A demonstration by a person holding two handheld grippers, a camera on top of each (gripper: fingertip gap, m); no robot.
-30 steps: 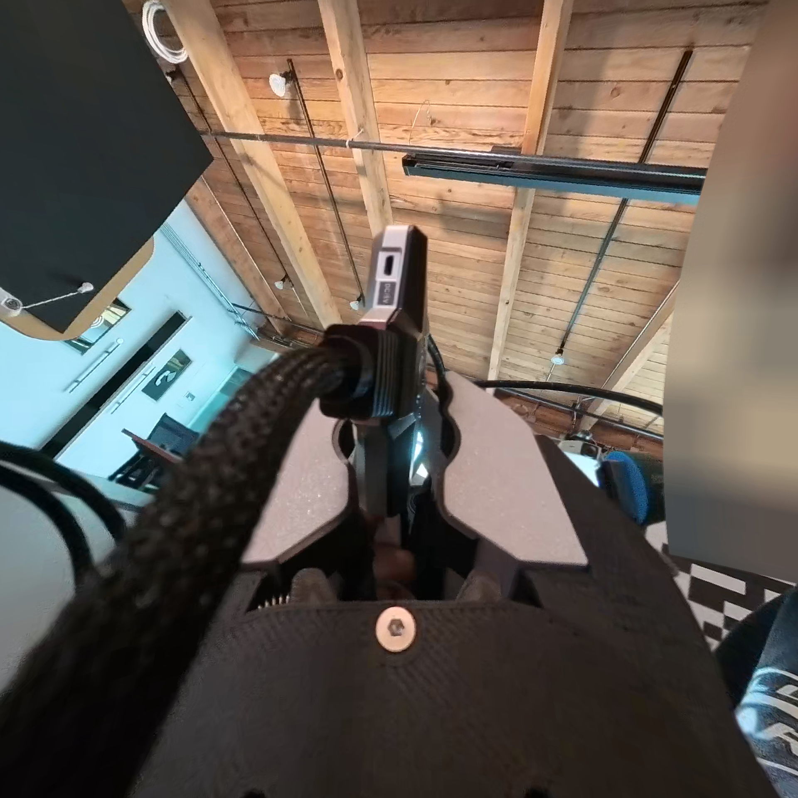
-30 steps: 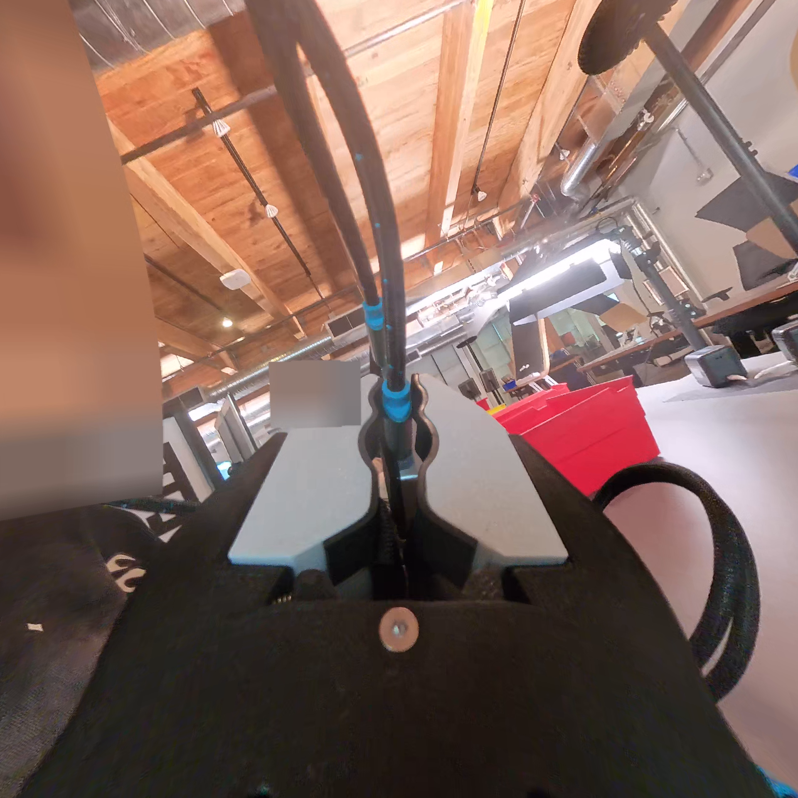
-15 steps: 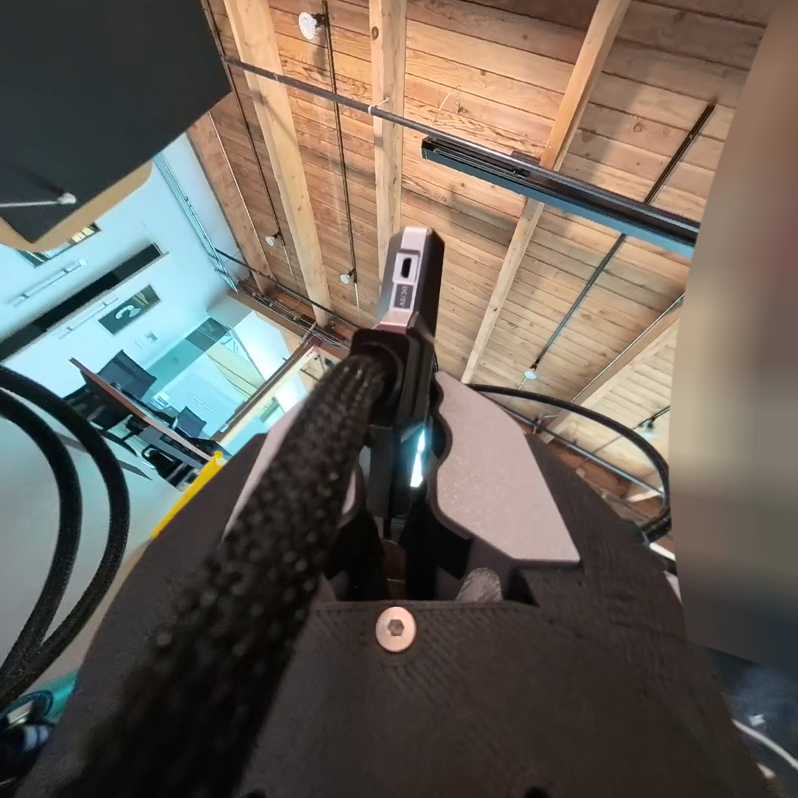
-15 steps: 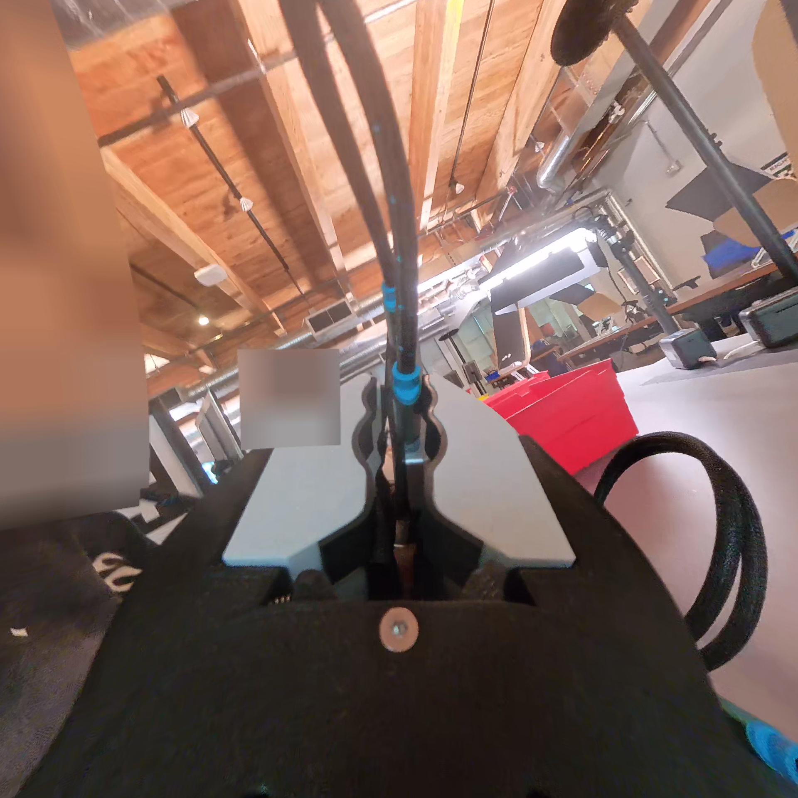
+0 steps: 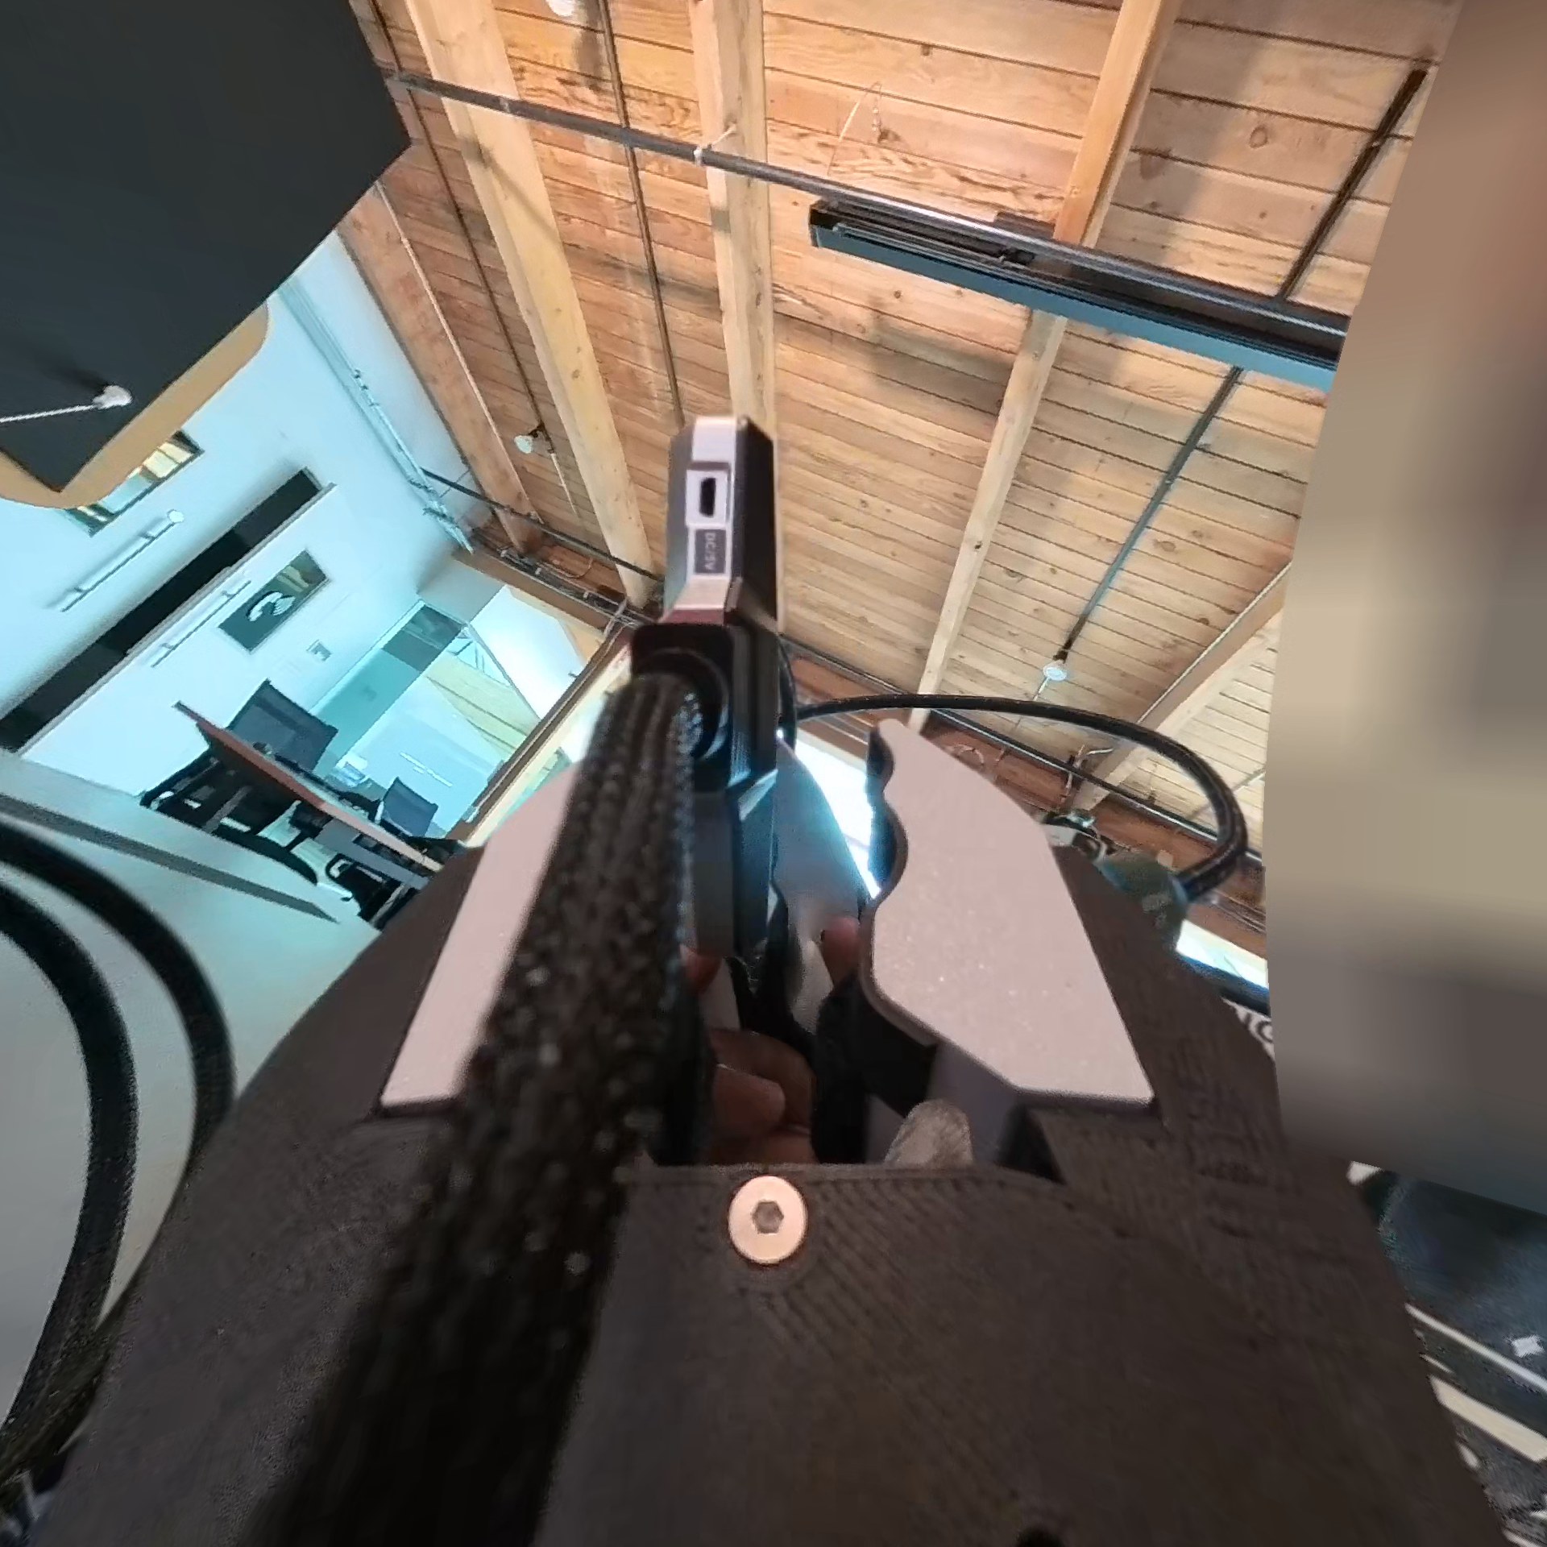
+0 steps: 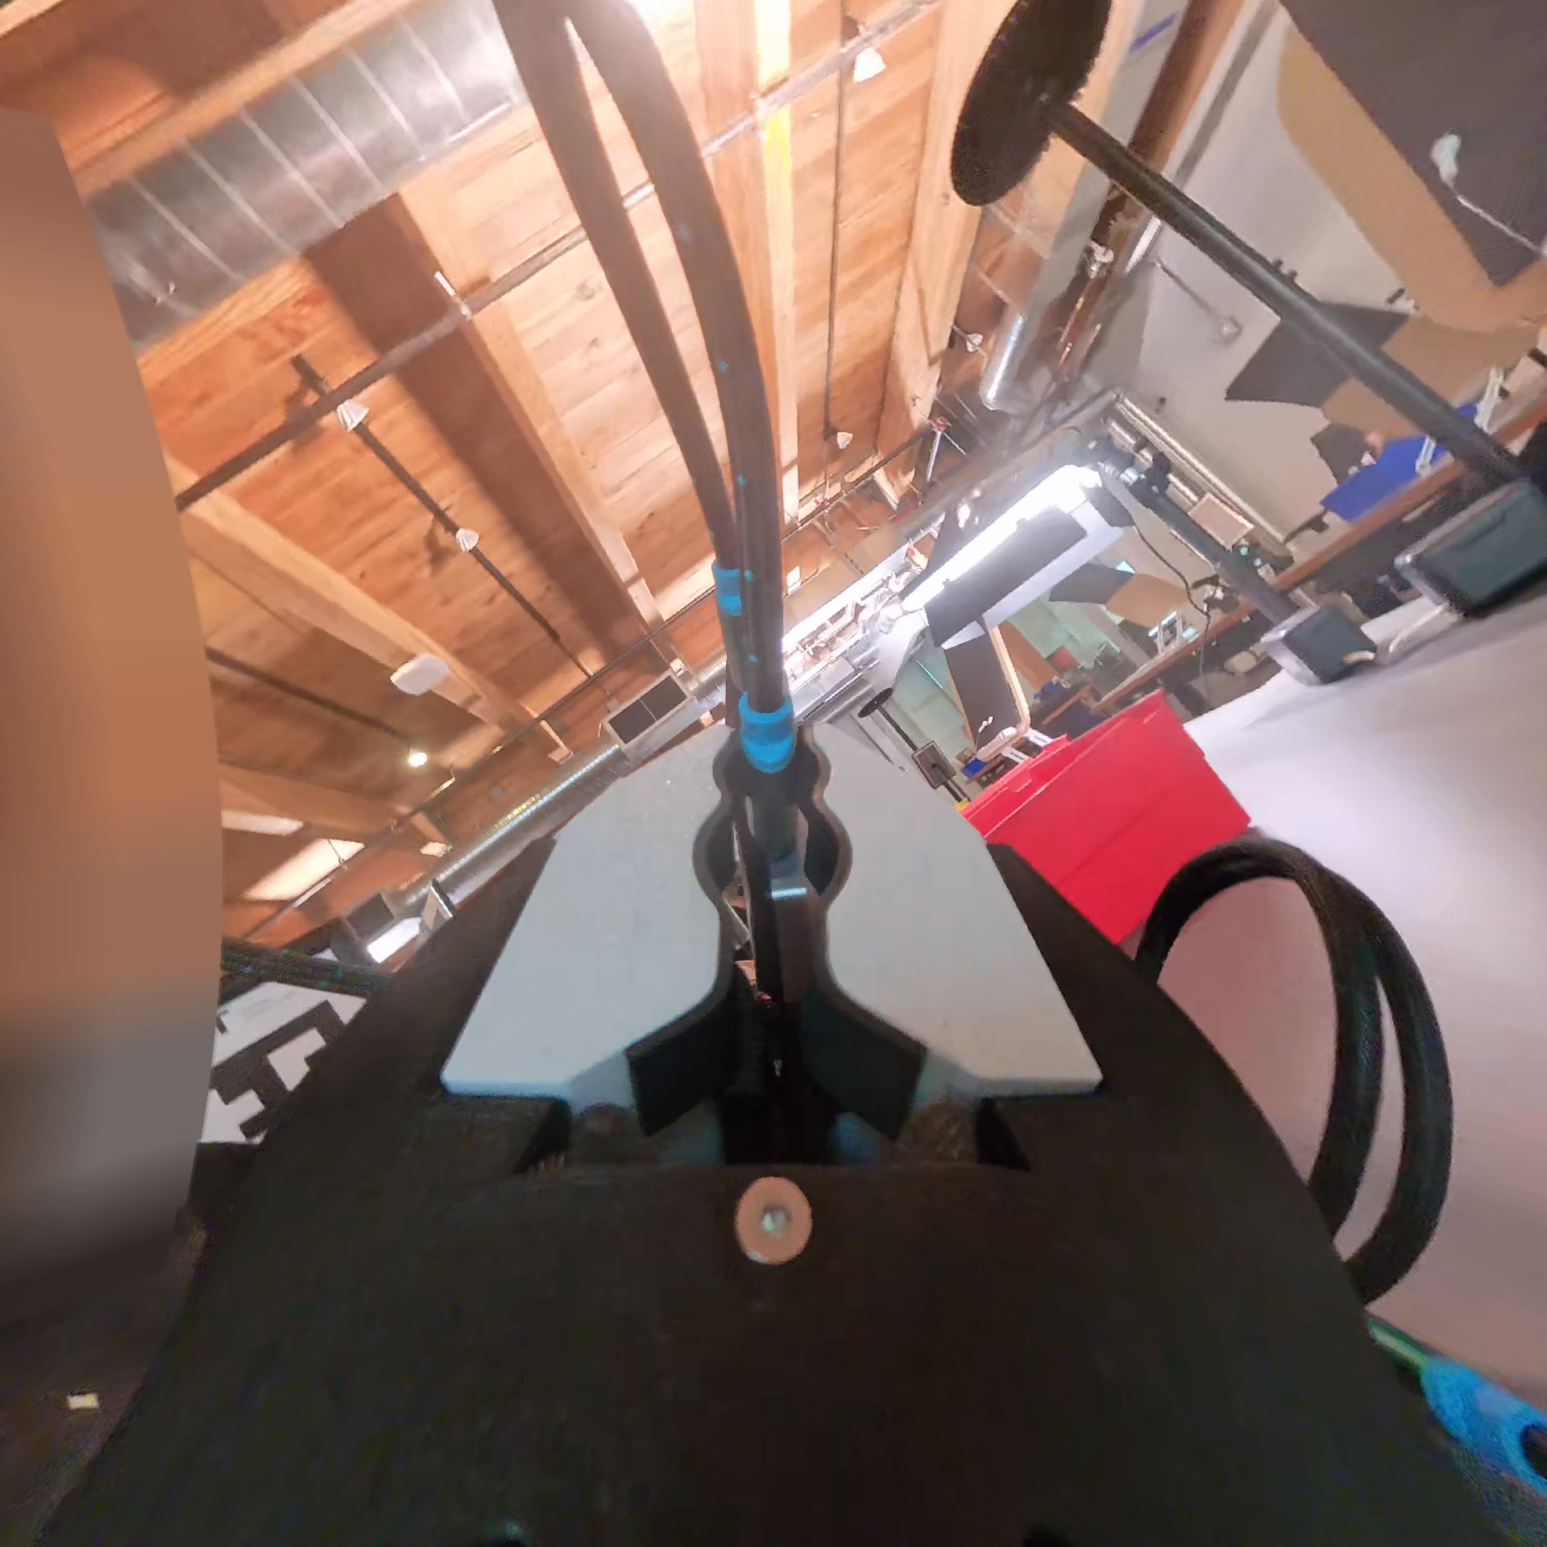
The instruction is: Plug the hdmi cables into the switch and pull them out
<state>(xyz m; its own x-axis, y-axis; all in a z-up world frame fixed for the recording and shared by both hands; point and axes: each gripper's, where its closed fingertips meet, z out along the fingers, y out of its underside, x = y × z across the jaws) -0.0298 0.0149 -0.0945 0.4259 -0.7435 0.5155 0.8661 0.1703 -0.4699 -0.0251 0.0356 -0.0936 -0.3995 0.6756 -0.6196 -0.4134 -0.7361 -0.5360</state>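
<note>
Both wrist views look steeply upward at a wooden plank ceiling crossed by pale beams. In the right wrist view a pale grey counter slopes away on the right, with a red bin standing on it and a loop of braided black cable lying in front of the bin.

In the left wrist view the left gripper has its grey fingers spread apart, with a clear gap beside the right one. The switch, a small silver and black box, stands upright between them, its narrow end with a small port facing the camera. It seems to lean on the left finger, which is mostly hidden. A thick braided hdmi cable is plugged into the switch's near side and runs down toward the camera, crossing the left finger. Bare fingertips of a hand show low in the gap under the switch. A thin black cable arcs away behind the gripper to the right.

In the right wrist view the right gripper is closed tight on a slim black cable with blue bands, gripped at its plug end; two black strands rise from the fingertips toward the ceiling.
</note>
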